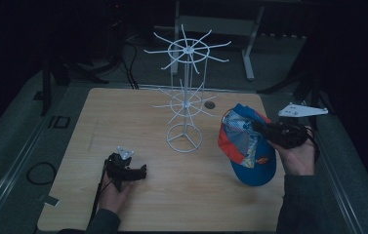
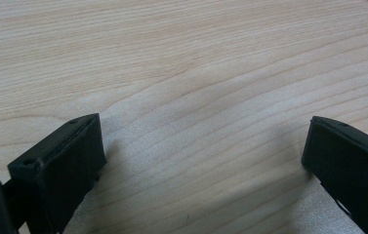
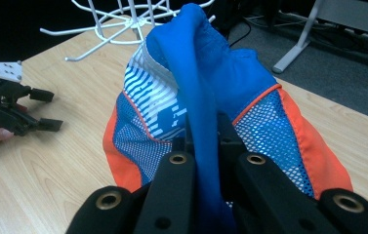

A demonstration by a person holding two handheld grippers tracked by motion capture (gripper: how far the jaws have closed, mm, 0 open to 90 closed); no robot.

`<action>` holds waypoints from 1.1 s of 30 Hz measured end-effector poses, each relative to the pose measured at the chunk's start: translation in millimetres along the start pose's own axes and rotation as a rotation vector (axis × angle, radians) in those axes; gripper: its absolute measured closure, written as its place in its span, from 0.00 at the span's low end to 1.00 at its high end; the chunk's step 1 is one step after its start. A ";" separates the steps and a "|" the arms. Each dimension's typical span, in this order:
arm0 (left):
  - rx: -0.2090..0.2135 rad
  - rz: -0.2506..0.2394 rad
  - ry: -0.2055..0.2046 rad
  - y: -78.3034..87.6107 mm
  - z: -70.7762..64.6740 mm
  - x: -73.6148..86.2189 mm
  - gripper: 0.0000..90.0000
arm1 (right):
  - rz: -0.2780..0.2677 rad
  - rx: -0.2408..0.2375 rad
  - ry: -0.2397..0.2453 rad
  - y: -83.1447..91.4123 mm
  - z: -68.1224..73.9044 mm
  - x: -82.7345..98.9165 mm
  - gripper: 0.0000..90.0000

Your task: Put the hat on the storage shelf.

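The left gripper [image 1: 140,172] lies low in the person's left hand [image 1: 114,191] with its jaws spread wide apart, pointing toward the right, while the right gripper [image 1: 258,127], raised in the right hand [image 1: 296,157], points left with its jaws pinched together on blue fabric.

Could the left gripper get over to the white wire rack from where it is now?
Probably yes. The left gripper rests low on the table with open, empty jaws, and bare wood lies between it and the white wire rack. The cap hangs off to the right.
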State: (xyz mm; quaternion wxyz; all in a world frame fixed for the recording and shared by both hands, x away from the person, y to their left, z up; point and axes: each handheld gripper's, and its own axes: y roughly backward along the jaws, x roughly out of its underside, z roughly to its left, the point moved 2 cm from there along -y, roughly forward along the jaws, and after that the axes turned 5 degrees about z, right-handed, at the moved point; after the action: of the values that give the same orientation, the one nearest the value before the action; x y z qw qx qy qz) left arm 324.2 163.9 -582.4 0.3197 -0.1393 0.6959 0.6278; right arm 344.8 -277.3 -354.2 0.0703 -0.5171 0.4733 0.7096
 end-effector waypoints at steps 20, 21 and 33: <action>0.000 -0.001 0.001 -0.1 -0.1 -0.1 0.03 | -0.042 0.007 0.021 13.1 2.7 -15.1 0.98; 0.000 -0.001 0.001 -0.1 -0.1 -0.1 0.03 | -0.043 0.007 0.022 13.6 2.8 -16.0 0.98; 0.000 -0.001 0.001 -0.1 -0.1 -0.1 0.03 | -0.058 0.005 0.033 16.3 3.9 -24.5 0.98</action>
State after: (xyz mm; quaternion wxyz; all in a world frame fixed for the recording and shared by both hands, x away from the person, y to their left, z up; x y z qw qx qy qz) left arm 324.2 163.8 -582.4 0.3197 -0.1402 0.6961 0.6274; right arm 343.7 -273.7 -324.7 0.0844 -0.5419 0.4610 0.6976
